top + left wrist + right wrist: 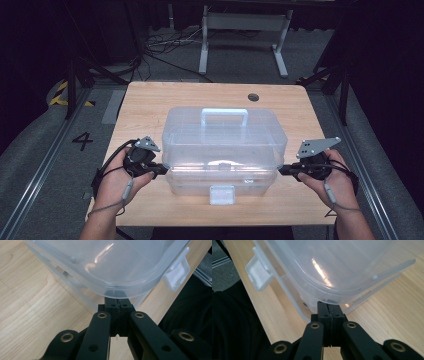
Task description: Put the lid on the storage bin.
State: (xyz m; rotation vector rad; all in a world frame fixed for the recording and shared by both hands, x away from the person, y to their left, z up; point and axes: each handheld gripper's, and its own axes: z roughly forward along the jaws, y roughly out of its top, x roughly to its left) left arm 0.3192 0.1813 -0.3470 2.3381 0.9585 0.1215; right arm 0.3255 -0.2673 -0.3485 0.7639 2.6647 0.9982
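Both hands sit at the near edge of the wooden surface. Left tongs and right tongs are pressed together, empty, their tips under the lid rim at each end of the clear plastic box, which stands in the middle. Its white latch hangs at the near side. If one side lifts faster, the lid could slip off. Far half of the surface is free.
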